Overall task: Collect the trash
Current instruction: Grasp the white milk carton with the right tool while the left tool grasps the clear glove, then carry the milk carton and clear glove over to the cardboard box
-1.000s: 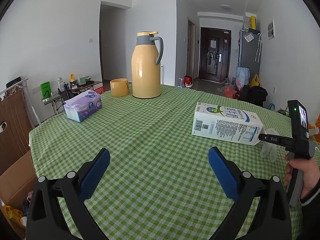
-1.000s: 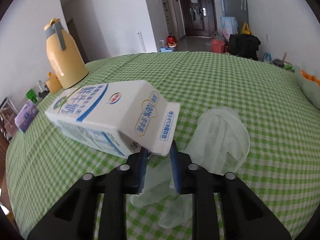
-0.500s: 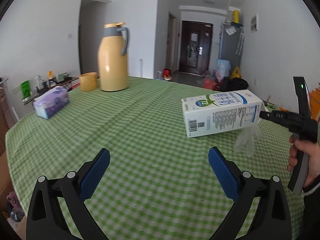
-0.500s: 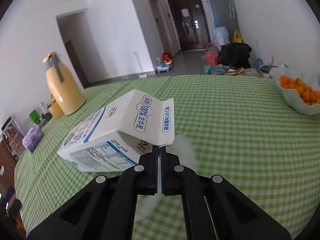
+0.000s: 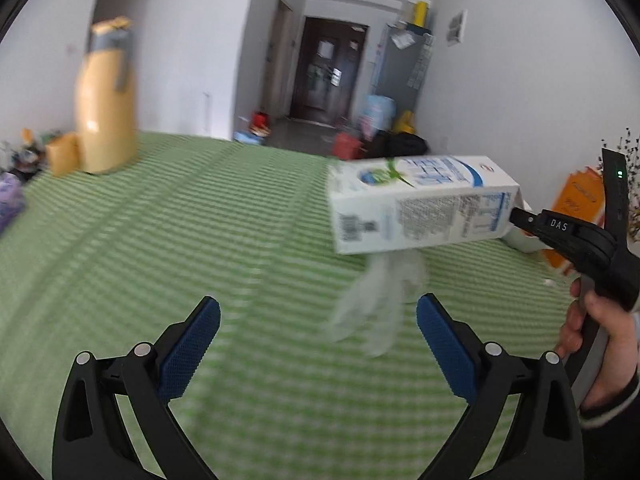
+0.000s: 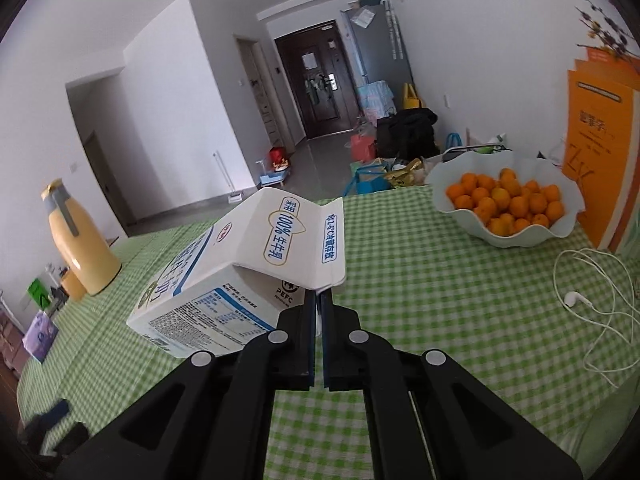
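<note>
Milk carton (image 6: 224, 280) is now off the tabletop (image 6: 440, 300), hanging on its side in the air with its folded top seam pinched in the right tongs (image 6: 319, 300), whose jaws have come together on the seam from the loose straddle they had a second ago, when the carton lay flat on the green checked cloth. In the left wrist view the carton (image 5: 416, 204) juts out level from those tongs, with bare cloth visible beneath it, so the lift is real and the whole weight hangs from that thin paper ridge. A clear plastic glove (image 5: 372, 300), which lay beside the carton's top end before, now shows just below the carton; whether it dangles from the same pinch or lies on the cloth I cannot tell through the blur. The left tongs (image 5: 318, 332) stand wide apart and hold nothing, and have swung toward the carton, so that it sits nearer and more central in their view than a second ago. Far beyond the carton stands the yellow thermos (image 6: 80, 248); to the carton's right are the bowl of oranges (image 6: 508, 208) and white earphones (image 6: 576, 300). My reading: the first piece of trash is picked up, and carrying it to a bin comes next, though no bin shows in either view.
</note>
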Available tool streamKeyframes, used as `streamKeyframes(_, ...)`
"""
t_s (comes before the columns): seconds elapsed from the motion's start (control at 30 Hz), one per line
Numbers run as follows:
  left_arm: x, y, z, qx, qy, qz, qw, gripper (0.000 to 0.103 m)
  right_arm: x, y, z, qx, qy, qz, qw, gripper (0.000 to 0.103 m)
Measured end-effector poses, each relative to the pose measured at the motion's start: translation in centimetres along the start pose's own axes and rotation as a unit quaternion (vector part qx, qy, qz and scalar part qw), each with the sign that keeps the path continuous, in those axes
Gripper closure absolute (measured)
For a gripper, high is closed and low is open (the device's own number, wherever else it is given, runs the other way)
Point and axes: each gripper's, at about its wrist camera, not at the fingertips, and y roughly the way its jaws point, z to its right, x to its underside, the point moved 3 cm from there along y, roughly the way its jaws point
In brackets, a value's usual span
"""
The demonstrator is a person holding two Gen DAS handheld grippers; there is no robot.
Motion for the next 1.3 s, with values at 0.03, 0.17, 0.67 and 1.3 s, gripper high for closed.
streamKeyframes(0.03, -0.1, 1.1, 0.6, 0.01, 0.003, -0.01, 0.9999, 0.007, -0.1, -0.1, 0.2, 0.002, -0.001, 0.002, 1.0, 0.101)
streamKeyframes(0.17, -0.5, 6.8, 2.8, -0.002, 0.043, -0.057, 0.9974, 0.007, -0.7, 0.2, 1.3, 0.01, 0.004, 0.0, 1.0, 0.101)
streamKeyframes(0.67, -0.6, 15.3, 5.9, -0.063, 0.081, -0.128, 0.9864, 0.083, -1.3, -0.1, 4.8, 0.018, 0.047, -0.015, 0.999, 0.1)
streamKeyframes(1.3, -2.0, 11.0, -2.6, -0.076, -0.005, -0.113, 0.9907, 0.102, 0.1, 1.3, 0.7, -0.021, 0.011, -0.047, 0.999, 0.101)
